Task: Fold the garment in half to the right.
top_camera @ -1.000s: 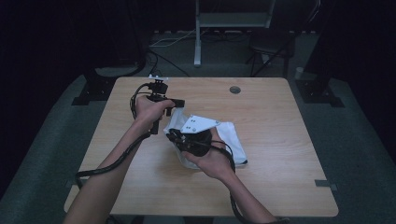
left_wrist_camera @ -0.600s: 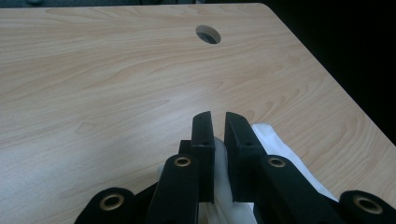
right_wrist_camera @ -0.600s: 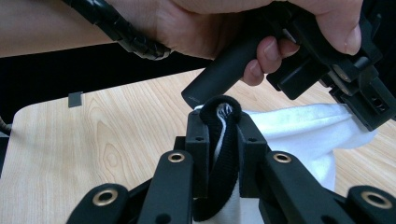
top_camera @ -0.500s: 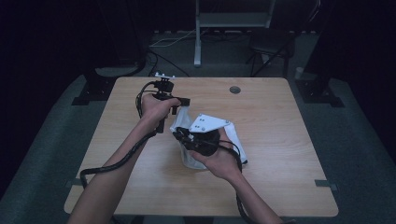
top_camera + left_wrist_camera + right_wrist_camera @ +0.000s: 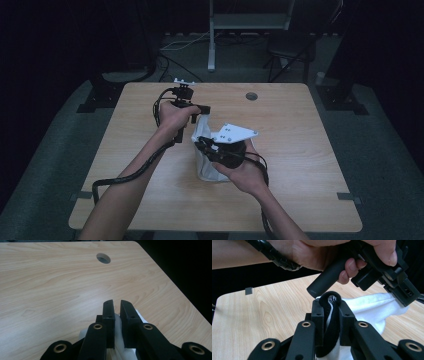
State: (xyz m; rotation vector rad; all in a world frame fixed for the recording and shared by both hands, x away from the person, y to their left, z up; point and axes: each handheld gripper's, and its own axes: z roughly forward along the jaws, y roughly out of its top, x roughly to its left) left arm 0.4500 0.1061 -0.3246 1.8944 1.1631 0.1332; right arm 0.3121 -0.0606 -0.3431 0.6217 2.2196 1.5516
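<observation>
Nearest to the person, the right gripper (image 5: 206, 148) has its jaws clamped on a white cloth (image 5: 207, 165). In the right gripper view the fingers (image 5: 319, 315) pinch a black edge band (image 5: 331, 315) of that cloth, which loops up over their tips while the white fabric falls away below and to one side. The band looks like a thicker hem or cuff, so it is likely the firmest place to hold: a folded edge gives the pads something to bite, where the single layer could slide out.

Just beyond, the left gripper (image 5: 202, 117) is also closed on the cloth. In its own view the fingers (image 5: 109, 312) stand nearly together with a thin fold of white fabric (image 5: 117, 325) squeezed between them. The cloth hangs between the two grippers, its lower part bunched on the table (image 5: 300, 150) under the right-hand fingers.

The cloth seems light and limp, with no stiffness of its own; it sags wherever it is not held and will take any shape it is pulled into. It looks neither fragile nor slippery, though a thin pinch may creep loose under tension. Holds at two well-separated edge points should spread it best.

Farther past the fingers, the bare tabletop runs to a round cable hole (image 5: 103, 258) near the far edge.
</observation>
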